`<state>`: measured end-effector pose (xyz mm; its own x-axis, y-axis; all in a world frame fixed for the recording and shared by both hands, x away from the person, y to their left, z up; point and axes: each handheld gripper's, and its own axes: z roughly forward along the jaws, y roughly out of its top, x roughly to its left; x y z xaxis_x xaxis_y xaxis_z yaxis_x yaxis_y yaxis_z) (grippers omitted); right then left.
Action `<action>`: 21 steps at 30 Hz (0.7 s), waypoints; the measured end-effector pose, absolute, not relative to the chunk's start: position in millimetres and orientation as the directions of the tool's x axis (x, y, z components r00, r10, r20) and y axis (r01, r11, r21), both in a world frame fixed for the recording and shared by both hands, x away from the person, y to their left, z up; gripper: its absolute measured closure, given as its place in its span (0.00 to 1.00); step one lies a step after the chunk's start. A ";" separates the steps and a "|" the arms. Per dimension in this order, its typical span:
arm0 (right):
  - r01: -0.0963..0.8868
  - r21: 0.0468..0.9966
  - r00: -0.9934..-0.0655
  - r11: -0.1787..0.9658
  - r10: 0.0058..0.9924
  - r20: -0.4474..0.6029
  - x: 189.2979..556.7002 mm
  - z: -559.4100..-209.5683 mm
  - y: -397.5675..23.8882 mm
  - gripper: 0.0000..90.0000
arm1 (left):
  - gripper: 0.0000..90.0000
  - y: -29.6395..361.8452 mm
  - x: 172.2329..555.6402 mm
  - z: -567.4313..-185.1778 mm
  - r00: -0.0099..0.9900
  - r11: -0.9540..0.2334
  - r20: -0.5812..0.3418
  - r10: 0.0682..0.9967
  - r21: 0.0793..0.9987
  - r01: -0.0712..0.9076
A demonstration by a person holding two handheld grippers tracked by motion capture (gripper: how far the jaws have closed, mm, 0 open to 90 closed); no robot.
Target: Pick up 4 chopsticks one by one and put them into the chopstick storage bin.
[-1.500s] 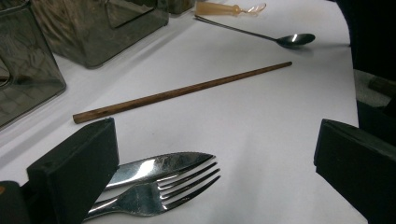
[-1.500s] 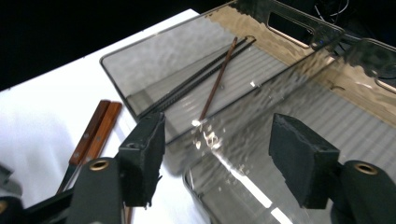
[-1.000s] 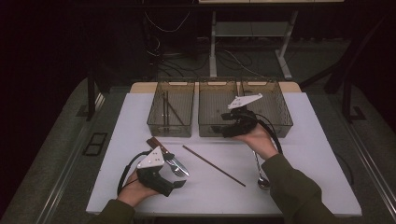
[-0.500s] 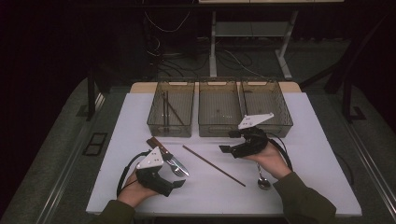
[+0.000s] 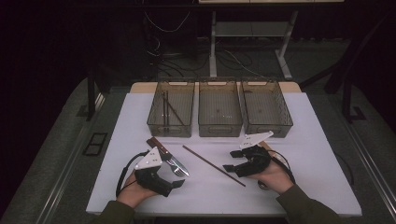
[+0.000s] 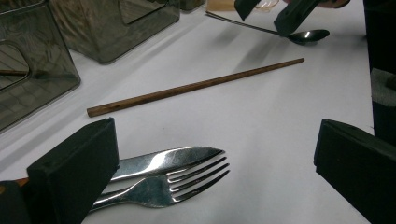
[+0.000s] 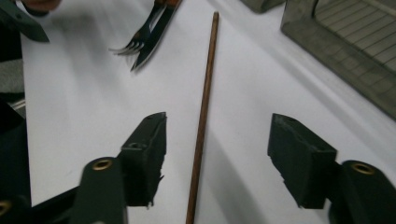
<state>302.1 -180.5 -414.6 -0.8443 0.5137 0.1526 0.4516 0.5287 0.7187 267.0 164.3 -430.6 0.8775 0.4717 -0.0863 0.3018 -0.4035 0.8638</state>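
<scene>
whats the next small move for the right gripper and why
Probably lower a little and close on the chopstick. The right gripper has its jaws, which have just been closing, open on either side of the stick without touching it. The stick lies flat on the white table, with a bin beyond already holding similar sticks.

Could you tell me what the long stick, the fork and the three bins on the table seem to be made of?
Stick: apparently wood or bamboo, matte brown with faint grain. Fork: polished metal, likely steel, with mirror-like glints. Bins: smoky translucent plastic, seemingly; their ribbed floors show through the walls.
</scene>
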 end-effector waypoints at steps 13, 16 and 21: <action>0.445 0.657 -0.862 0.608 0.491 0.129 303.2 -432.4 -153.0 0.73 | 0.00 164.6 267.1 -430.5 0.880 -0.409 -0.086 0.468 0.861 0.301; 0.447 0.646 -0.862 0.619 0.492 0.124 302.9 -435.1 -150.3 0.77 | 0.00 164.8 267.7 -430.6 0.881 -0.412 -0.084 0.466 0.860 0.300; 0.448 0.626 -0.861 0.639 0.497 0.109 303.7 -440.0 -147.0 0.83 | 0.00 164.1 267.5 -431.1 0.880 -0.412 -0.084 0.467 0.860 0.300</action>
